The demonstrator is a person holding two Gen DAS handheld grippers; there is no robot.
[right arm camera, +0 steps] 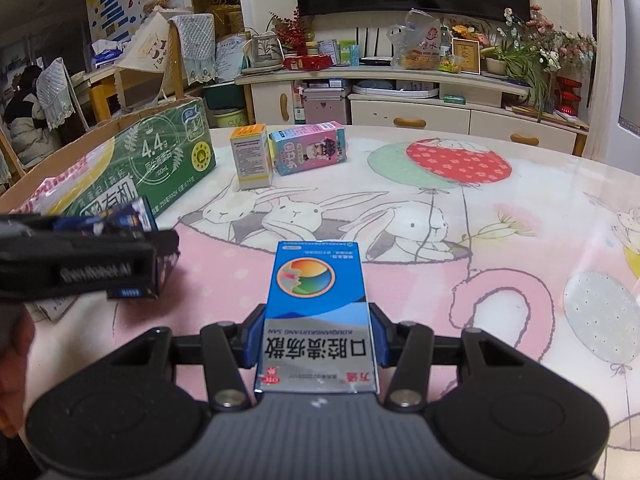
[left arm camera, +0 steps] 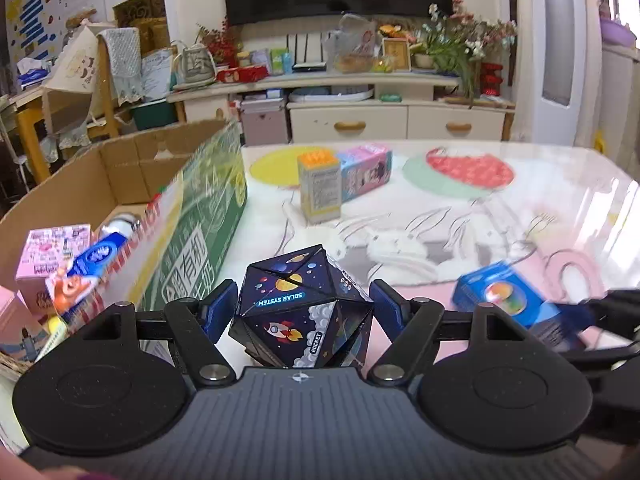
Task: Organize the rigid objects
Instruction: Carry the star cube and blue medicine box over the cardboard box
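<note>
We are straddling the space-print cube [left arm camera: 298, 312] with the left claw [left arm camera: 302, 310], seemingly not yet clenched; the cardboard box [left arm camera: 120, 168] is lying leftward.

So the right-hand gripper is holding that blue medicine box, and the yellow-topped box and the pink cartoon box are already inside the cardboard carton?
Not quite. The right wrist view shows the yellow-topped box and pink cartoon box standing on the table, beside the cardboard carton.

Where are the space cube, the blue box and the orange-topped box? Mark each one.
space cube [left arm camera: 298, 312]: left wrist view, on its dark printed front face.
blue box [right arm camera: 316, 304]: right wrist view, on the middle of its top face.
orange-topped box [right arm camera: 253, 156]: right wrist view, on its white label side.
</note>
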